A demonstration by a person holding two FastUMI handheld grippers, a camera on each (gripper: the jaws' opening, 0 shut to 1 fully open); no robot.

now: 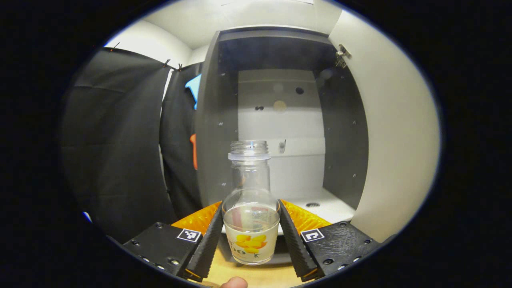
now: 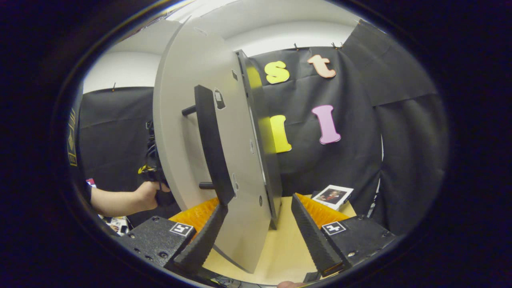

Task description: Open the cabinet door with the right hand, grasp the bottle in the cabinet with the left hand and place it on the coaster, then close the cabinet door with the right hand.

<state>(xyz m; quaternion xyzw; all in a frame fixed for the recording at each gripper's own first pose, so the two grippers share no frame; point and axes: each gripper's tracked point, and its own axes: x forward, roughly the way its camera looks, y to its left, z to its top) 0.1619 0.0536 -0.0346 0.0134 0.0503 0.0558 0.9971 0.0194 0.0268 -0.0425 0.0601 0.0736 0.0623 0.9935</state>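
Bottle [image 1: 251, 216] clamped between my left gripper [image 1: 251, 234] jaws, both fingers pressing on lower body; upright, uncapped, clear glass with yellow flower print. It sits in front of open cabinet [image 1: 280, 120], above worktop [image 1: 256, 276] edge. Door [image 1: 396, 132] swung wide at right of left gripper view. Right gripper [image 2: 256, 236]: jaws wide, straddling door [image 2: 192, 120] edge, left finger just below black handle [image 2: 212, 148]; cannot tell contact. Hand [image 2: 150, 196] visible beyond door. Card [image 2: 333, 196] on worktop [image 2: 280, 248] near wall.
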